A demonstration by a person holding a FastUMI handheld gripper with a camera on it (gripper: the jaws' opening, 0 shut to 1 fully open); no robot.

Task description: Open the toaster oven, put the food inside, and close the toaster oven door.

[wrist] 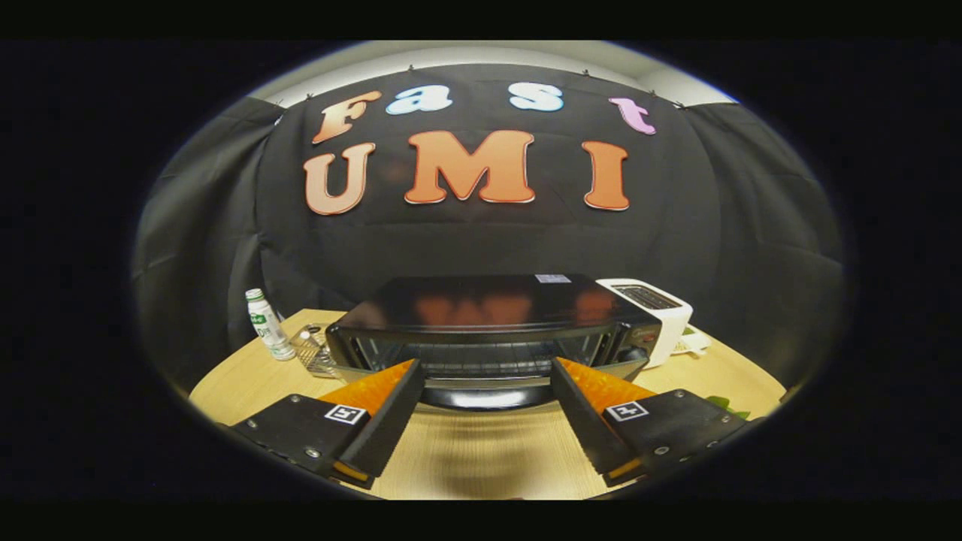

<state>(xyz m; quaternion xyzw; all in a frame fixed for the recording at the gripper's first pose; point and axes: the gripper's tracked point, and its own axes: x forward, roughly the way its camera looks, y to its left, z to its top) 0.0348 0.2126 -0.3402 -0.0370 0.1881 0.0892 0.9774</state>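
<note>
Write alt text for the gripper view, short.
The gripper is open, its fingers spread just in front of a black toaster oven on a wooden table, nothing between them. A small bottle stands left of the oven, a white toaster right of it.

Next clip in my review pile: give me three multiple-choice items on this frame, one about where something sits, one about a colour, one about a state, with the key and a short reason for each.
1. Where does the small bottle stand?
A. To the left of the toaster oven
B. On top of it
C. Inside it

2. What colour is the pop-up toaster beside the oven?
A. Red
B. White
C. Blue

3. How is the claw?
A. Shut on the oven handle
B. Shut on the bottle
C. Open, holding nothing

Key: 1 A, it stands on the wooden table left of the oven. 2 B, its body is white. 3 C, the fingers stand wide apart just before the oven's front.
</note>
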